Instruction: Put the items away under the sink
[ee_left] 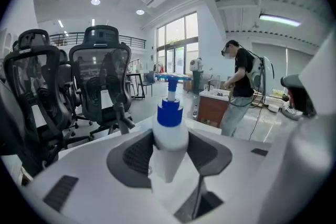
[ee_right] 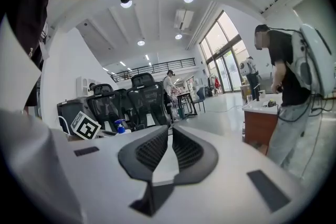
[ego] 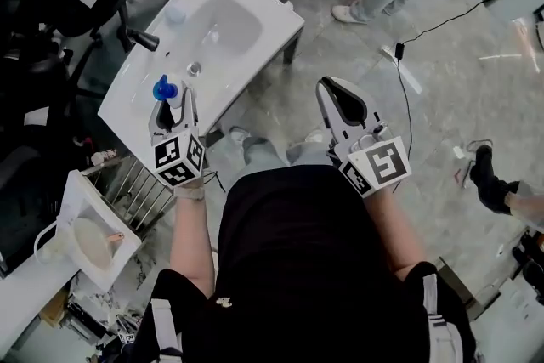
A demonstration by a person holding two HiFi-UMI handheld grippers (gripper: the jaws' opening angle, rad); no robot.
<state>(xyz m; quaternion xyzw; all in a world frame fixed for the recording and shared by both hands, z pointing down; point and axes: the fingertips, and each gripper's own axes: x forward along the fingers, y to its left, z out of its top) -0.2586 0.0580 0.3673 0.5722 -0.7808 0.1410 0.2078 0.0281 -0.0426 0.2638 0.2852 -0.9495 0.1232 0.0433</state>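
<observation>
- Metal rack [ego: 136, 187]: one barred rack shows below the sink's near-left corner. The space under the basin is hidden, so I cannot tell whether anything is stored there yet.
- Faucet [ego: 138, 37]: one black faucet stands on the deck of the sink at its left side.
- Left gripper [ego: 172, 104]: its jaws stand wide and are clamped on the white body of the pump bottle [ego: 165, 88]. The bottle is upright, with its blue pump head above the pads. In the head view it sits over the sink's near edge, above the deck rather than resting on it.
- Progress, as I judge it: the bottle is picked up and in transit, so the first item is in hand but not yet stowed. Lowering it into the space beneath the basin remains.
- Small white round item [ego: 176, 14]: one lies on the deck beside the faucet, well apart from both grippers. It looks like the next thing to put away, though I cannot tell what it is.
- Sink [ego: 272, 8]: one white basin top, with a bare bowl and one drain.
- Right gripper [ego: 338, 101]: its pads are drawn almost together with nothing between them. It is held out over the floor to the right of the sink.
- Count: two grippers, one bottle held, one loose item on the deck.
</observation>
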